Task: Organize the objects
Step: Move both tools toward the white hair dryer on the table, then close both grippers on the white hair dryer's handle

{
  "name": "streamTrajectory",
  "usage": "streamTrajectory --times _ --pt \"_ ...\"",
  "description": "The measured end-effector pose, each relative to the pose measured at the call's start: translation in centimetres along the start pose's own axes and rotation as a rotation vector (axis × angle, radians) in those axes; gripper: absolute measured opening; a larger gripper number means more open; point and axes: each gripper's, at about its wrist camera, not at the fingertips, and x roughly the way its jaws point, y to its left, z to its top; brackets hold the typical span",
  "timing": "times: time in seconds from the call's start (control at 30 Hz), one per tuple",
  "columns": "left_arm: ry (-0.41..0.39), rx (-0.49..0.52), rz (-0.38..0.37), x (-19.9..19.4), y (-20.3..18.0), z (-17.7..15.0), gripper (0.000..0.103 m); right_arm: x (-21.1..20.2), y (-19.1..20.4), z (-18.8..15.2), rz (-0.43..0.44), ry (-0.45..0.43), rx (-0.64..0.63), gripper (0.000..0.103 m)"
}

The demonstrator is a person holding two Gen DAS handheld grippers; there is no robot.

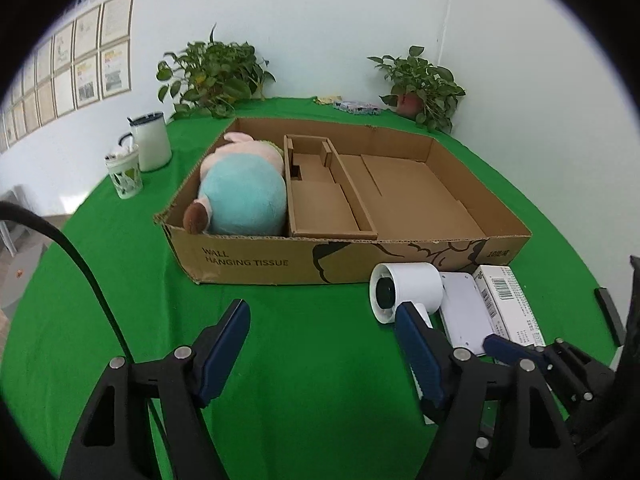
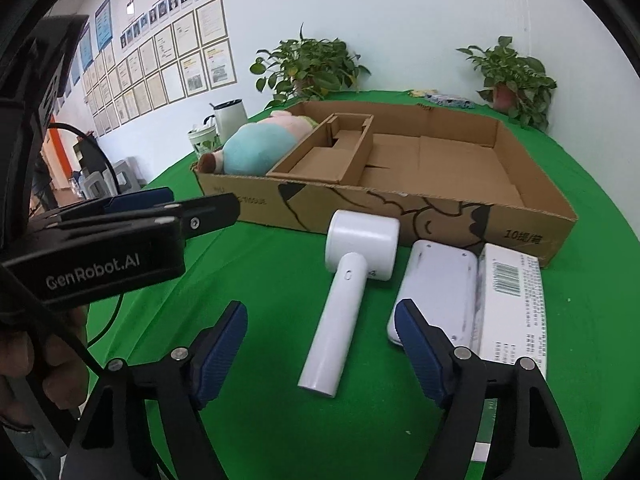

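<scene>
Handle-first, the white hammer-shaped device (image 2: 352, 292) lies on the green bench (image 2: 280, 360) right between the spread fingers of the right hand-held gripper (image 2: 320, 348), a lineup that looks set for a pinch on the handle. Just to that gripper's right sit the pale flat device (image 2: 436, 292) and the barcoded white box (image 2: 514, 304), side by side and touching, parked against the front wall of the cardboard box (image 2: 400, 212) ahead. Inside it, the plush toy (image 2: 260, 144) fills the far-left bay, likely already sorted; the inner cardboard tray (image 2: 328, 156) and the wide right bay are bare.

Left hand-held gripper (image 1: 322, 328) hangs spread over bare cloth, holding nothing, off to the left of the items. Its view shows the white device's round dark front face (image 1: 386, 292), which the right view hides; the right view alone shows the full handle. Beyond and left stand two mugs (image 1: 150, 140).
</scene>
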Motion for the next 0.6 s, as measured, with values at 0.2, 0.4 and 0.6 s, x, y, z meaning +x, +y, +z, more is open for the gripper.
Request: streamTrajectory --times 0.2,0.4,0.6 --pt "0.123 -0.089 -0.156 3.4 1.8 0.4 0.063 4.8 0.8 0.0 -0.047 0.127 -0.011 0.047" --pt "0.206 -0.114 -0.270 5.1 1.3 -0.5 0.057 6.7 0.8 -0.7 -0.097 0.173 -0.007 0.028" --pt "0.318 -0.126 -0.472 4.6 -0.4 -3.3 0.058 3.4 1.8 -3.8 0.021 0.205 0.065 0.026"
